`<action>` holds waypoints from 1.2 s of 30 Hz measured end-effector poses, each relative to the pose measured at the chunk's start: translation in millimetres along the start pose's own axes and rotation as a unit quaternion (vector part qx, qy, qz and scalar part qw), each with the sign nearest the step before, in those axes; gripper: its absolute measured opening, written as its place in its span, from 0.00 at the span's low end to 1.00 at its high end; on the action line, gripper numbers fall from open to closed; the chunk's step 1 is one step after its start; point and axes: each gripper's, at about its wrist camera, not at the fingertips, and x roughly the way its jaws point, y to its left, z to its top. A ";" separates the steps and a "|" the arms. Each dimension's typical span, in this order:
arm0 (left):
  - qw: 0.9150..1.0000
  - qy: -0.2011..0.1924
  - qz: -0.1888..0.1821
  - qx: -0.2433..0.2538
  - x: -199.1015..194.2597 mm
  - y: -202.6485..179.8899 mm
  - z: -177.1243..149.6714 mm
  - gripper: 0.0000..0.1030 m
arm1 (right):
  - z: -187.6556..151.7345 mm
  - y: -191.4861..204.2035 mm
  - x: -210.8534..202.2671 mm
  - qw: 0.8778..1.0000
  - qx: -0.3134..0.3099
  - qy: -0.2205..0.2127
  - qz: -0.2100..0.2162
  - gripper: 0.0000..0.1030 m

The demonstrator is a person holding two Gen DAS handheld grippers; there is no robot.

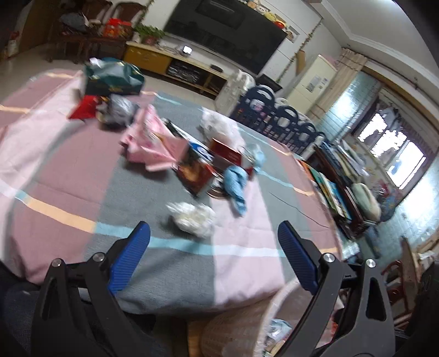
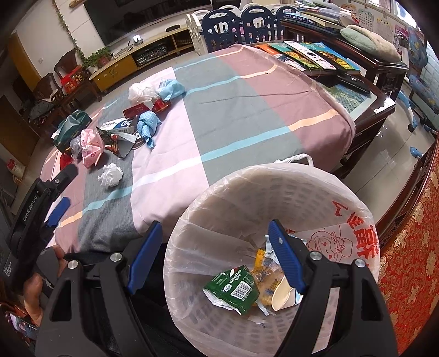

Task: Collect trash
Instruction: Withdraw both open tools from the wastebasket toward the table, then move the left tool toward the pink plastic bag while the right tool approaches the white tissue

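Trash lies on the striped cloth of a table [image 1: 68, 170]: a crumpled white tissue [image 1: 193, 217] nearest me, a blue rag [image 1: 234, 182], a dark snack packet [image 1: 193, 171], a pink wrapper [image 1: 153, 142], a red box [image 1: 226, 151]. My left gripper [image 1: 214, 241] hovers open just short of the tissue, nothing between its blue pads. In the right wrist view my right gripper [image 2: 214, 241] hangs open over a white bin [image 2: 274, 192] lined with a plastic bag, holding a green wafer wrapper [image 2: 233, 288] and a yellow packet [image 2: 263, 269]. The tissue [image 2: 110, 175] and the left gripper [image 2: 59, 211] show there too.
A green bag [image 1: 112, 77], a red scrap [image 1: 83, 107] and a grey crumpled bag [image 1: 119, 111] sit at the table's far side. A dark wooden side table [image 2: 378, 90] with books stands beyond. Navy playpen panels [image 2: 247, 24] and a TV cabinet [image 2: 131, 59] are behind.
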 end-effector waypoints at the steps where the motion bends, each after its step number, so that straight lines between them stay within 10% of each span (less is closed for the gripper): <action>1: 0.999 -0.021 0.036 0.015 -9.5 3.3 8.2 0.91 | 1.0 -1.0 -1.4 1.000 -0.001 -0.004 -0.001 0.76; 5: 0.993 -0.030 0.110 0.023 -31.8 28.3 43.0 0.91 | 4.1 -1.4 0.1 1.000 -0.009 -0.013 -0.010 0.76; 12: 0.991 -0.006 0.106 -0.077 -60.4 88.2 71.9 0.91 | 8.2 8.4 10.5 1.000 -0.014 -0.012 0.000 0.76; 36: 0.982 0.027 0.157 -0.102 -48.5 121.4 64.6 0.91 | 24.0 103.0 34.6 0.995 -0.071 -0.015 0.063 0.76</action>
